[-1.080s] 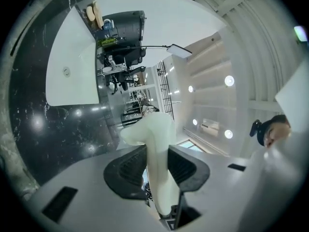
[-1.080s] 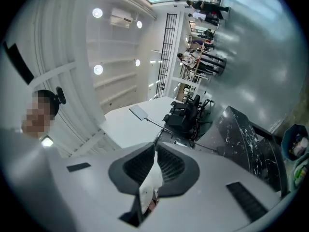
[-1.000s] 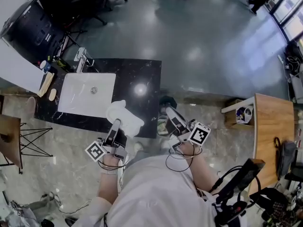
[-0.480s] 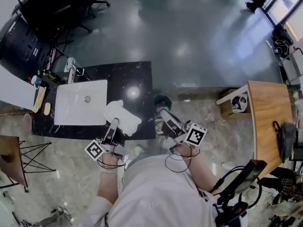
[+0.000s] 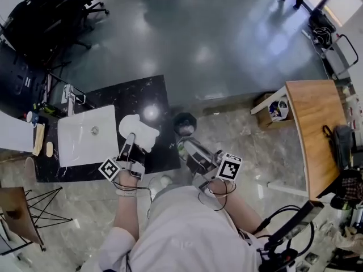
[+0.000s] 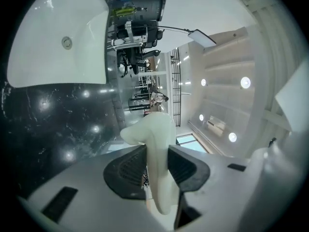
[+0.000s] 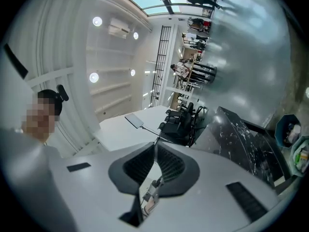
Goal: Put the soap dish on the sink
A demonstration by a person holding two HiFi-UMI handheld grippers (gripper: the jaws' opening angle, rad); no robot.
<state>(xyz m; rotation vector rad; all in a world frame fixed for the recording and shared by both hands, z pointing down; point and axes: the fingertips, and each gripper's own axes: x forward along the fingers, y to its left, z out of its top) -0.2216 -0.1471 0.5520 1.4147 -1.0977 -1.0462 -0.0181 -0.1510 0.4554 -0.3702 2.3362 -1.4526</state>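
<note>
The soap dish (image 5: pixel 138 130) is a white, curved piece, and my left gripper (image 5: pixel 129 143) is shut on its near edge. It hangs over the black marble counter (image 5: pixel 136 95), just right of the white sink basin (image 5: pixel 85 135). In the left gripper view the soap dish (image 6: pixel 154 149) stands edge-on between the two dark pads, with the sink (image 6: pixel 58 37) up left and the counter (image 6: pixel 53 124) below it. My right gripper (image 5: pixel 186 146) is off the counter's right end, above the floor. In its own view the right gripper (image 7: pixel 155 151) is shut with nothing held.
A chrome faucet (image 5: pixel 69 95) stands behind the basin, and small items (image 5: pixel 39 137) lie left of it. A dark bin (image 5: pixel 184 122) sits by the counter's right end. A wooden table (image 5: pixel 312 129) and a box (image 5: pixel 275 109) are at the right.
My left gripper has carried the soap dish forward from the counter's front edge to over the counter beside the basin, and lower. The right gripper has barely shifted.
</note>
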